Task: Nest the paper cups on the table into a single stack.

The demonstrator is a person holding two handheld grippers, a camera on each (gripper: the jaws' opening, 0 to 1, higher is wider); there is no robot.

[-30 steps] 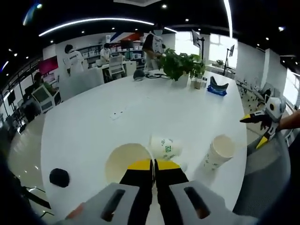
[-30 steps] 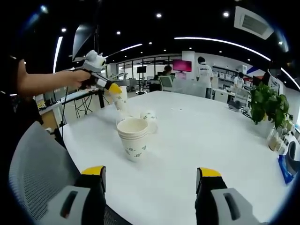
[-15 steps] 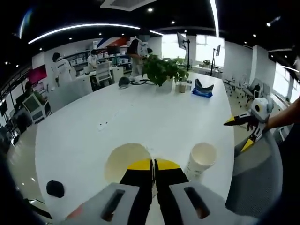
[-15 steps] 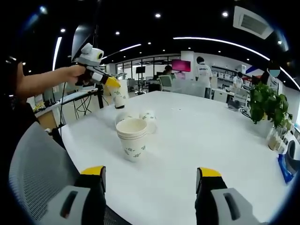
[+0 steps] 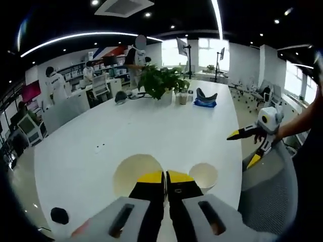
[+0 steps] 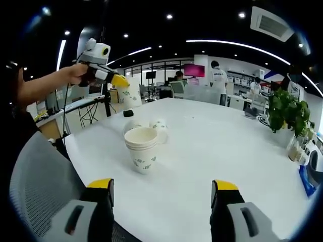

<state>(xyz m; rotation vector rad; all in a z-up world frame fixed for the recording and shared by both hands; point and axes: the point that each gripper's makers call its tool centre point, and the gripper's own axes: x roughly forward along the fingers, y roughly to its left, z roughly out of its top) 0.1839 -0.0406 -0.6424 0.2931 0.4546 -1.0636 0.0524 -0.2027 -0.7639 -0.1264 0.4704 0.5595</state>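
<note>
In the left gripper view, our left gripper [image 5: 165, 176] has its yellow-tipped jaws pressed together on the rim of a paper cup [image 5: 137, 173], whose open mouth faces us. Just to its right we look down into the stack of cups [image 5: 203, 175]; the jaws hide its side. The right gripper [image 5: 246, 146] hangs off the white table [image 5: 151, 131], jaws spread wide.

In the right gripper view, our right gripper [image 6: 161, 189] is wide open and empty. The stack [image 6: 143, 149] stands upright, and behind it lie cups on their sides [image 6: 154, 126], partly hidden. The left gripper [image 6: 121, 82] holds its cup [image 6: 132, 95] in the air beyond them.
</note>
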